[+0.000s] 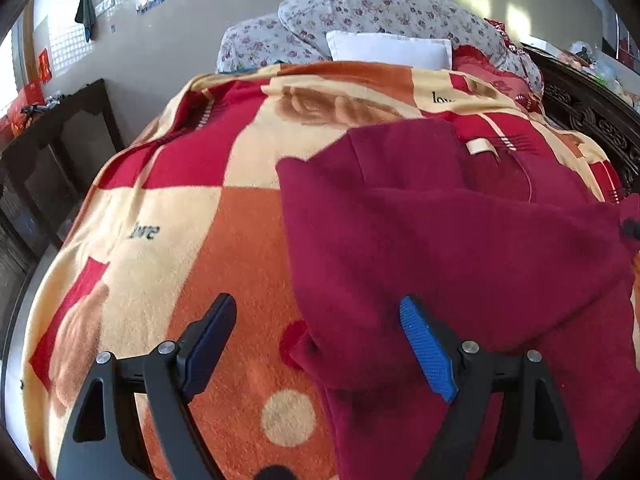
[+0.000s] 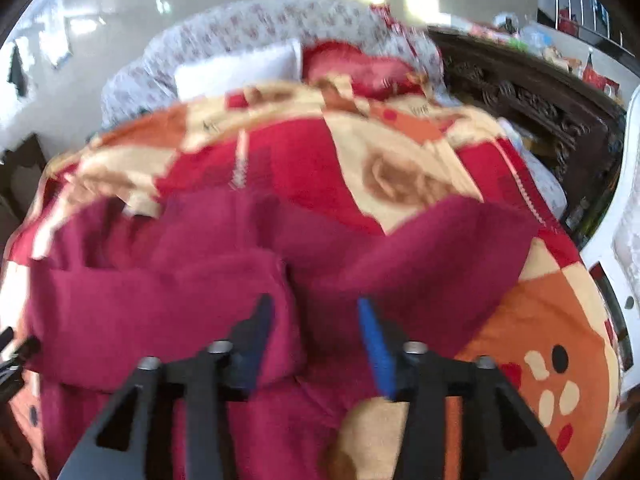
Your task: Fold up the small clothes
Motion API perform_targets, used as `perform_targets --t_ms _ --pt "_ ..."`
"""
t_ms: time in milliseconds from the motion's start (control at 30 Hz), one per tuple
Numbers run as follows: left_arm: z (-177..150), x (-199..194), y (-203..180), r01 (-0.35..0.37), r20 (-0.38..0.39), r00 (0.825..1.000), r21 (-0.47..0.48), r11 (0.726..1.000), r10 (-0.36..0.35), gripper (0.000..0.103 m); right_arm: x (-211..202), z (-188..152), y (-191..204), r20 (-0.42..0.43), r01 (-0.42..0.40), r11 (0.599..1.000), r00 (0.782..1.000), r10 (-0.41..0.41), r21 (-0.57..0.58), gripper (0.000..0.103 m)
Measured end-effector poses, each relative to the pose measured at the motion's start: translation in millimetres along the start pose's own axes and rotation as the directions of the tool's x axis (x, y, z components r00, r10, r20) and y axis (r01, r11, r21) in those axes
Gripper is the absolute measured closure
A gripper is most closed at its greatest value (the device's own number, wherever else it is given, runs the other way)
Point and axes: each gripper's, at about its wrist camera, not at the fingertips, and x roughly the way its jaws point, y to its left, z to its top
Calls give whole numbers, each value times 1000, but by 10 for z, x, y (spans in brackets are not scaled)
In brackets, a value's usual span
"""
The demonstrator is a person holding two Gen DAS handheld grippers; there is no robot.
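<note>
The maroon garment [image 1: 460,240] lay spread on the patterned blanket [image 1: 180,208] that covered the bed, well short of the white pillow [image 1: 388,50] at the head, with its near hem closest to both cameras; the left claw [image 1: 316,332] hung over the garment's left edge, jaws wide apart, nothing between them, one pad over blanket and the blue pad over cloth; the right claw [image 2: 316,320] sat lower, jaws also apart, straddling a raised ridge of the garment [image 2: 240,272] near its middle, though the right view was smeared by motion and I could not tell whether the pads touched fabric. The fold looked barely begun, the cloth rumpled, one part lapped over another. To do this step well, I judged, each claw should bite a single clean layer at the hem corners nearest the cameras, not the bunched ridge; lift both together, level, and carry them toward the pillow; a grab through the fleece blanket beneath was the risk, so keep the pinch shallow.
</note>
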Motion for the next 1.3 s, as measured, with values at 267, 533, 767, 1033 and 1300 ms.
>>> perform_targets --t_ms 267,533,767,1033,1300 --pt "98 128 30 -22 -13 1000 -35 999 21 20 55 -31 704 -8 -100 966 995 101 -238 76" --pt "44 375 9 -27 -47 999 -38 999 26 20 607 -78 732 -80 -89 981 994 76 -174 76" --pt "45 438 -11 -31 -60 998 -45 999 28 20 575 -11 738 -82 -90 984 994 79 -151 76" --pt "33 321 -45 -39 -53 998 -34 999 37 20 236 -276 593 -98 -115 985 990 103 -132 64" --pt "8 143 -263 5 -49 999 -27 1000 -6 20 293 -386 515 -124 -116 986 987 101 -118 59"
